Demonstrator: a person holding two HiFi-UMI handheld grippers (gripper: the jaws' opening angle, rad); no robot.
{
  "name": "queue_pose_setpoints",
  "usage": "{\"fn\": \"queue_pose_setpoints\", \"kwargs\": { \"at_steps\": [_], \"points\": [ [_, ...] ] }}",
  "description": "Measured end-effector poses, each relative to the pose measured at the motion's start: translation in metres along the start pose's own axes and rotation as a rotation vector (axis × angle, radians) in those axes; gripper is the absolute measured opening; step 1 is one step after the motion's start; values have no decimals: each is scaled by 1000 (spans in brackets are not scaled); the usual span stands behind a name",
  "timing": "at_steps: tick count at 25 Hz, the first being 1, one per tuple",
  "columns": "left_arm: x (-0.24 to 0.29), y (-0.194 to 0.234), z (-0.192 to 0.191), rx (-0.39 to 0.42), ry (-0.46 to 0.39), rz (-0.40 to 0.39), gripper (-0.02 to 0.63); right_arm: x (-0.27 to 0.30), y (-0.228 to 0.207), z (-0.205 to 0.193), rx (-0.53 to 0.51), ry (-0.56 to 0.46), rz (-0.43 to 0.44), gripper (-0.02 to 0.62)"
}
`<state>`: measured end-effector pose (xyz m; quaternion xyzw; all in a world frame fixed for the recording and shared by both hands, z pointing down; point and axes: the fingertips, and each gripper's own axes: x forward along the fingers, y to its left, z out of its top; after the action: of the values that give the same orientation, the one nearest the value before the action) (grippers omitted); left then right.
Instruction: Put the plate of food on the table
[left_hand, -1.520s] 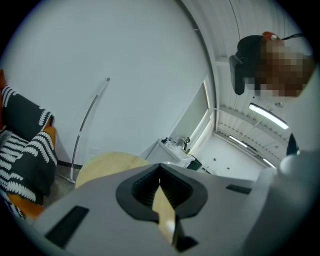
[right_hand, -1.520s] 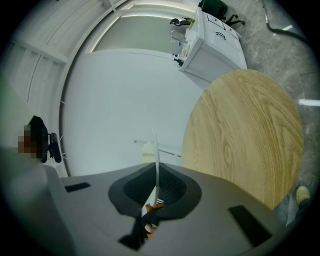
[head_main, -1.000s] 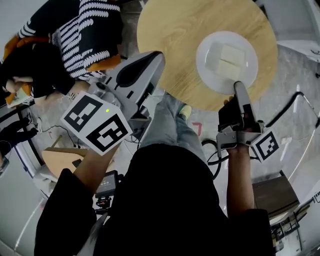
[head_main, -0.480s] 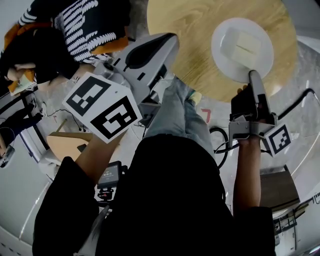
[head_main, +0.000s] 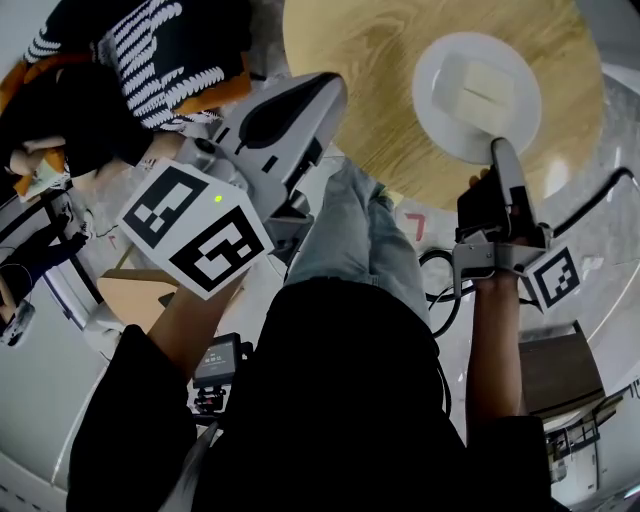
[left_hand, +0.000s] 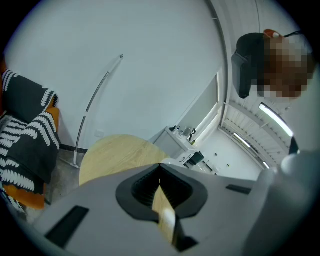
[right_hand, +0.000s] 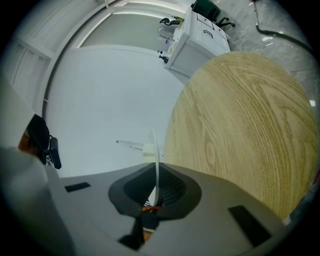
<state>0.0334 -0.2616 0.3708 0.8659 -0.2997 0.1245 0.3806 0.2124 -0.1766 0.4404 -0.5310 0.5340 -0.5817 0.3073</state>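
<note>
Over the near edge of a round light-wood table (head_main: 380, 60), the person's right gripper (head_main: 497, 150) is clamped on the rim of a round white plate (head_main: 432, 115), its two grey jaws closed on the side nearest the person. On the plate, roughly at its middle, lies a pale rectangular block of food (head_main: 472, 88). In the head view the plate falls wholly inside the tabletop's outline, toward its right half. Whether it rests on the wood or hangs just above it cannot be told. The right gripper view shows the plate edge-on as a thin white line running out from between the black pads (right_hand: 172, 189), with the tabletop beside it.

The left gripper (head_main: 335, 90) is off to the left, its tips over the table's left edge in the head view and well apart from the plate. Its jaws are drawn together at the tips, with only a narrow slit behind them through which the wood shows, and nothing is gripped. A black-and-white marker cube (head_main: 195, 230) rides on the left gripper and another (head_main: 555, 278) on the right. Below the table's near edge is the person's grey-blue trouser leg (head_main: 355, 235). At upper left lies a black-and-white patterned fabric with orange trim (head_main: 170, 50).
</note>
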Motion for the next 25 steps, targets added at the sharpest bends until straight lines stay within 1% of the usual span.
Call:
{"fn": "queue_pose_setpoints", "kwargs": {
  "at_steps": [3, 6, 14, 25],
  "points": [
    [7, 8, -7, -17, 18, 6, 9, 7, -11, -1, 15, 10, -15, 15],
    [8, 9, -5, -26, 29, 10, 9, 9, -12, -1, 13, 21, -26, 15],
    [8, 11, -4, -39, 51, 13, 9, 8, -16, 0, 33, 12, -57, 15],
    [11, 10, -5, -48, 78, -6, 9, 8, -16, -1, 41, 3, -68, 15]
  ]
}}
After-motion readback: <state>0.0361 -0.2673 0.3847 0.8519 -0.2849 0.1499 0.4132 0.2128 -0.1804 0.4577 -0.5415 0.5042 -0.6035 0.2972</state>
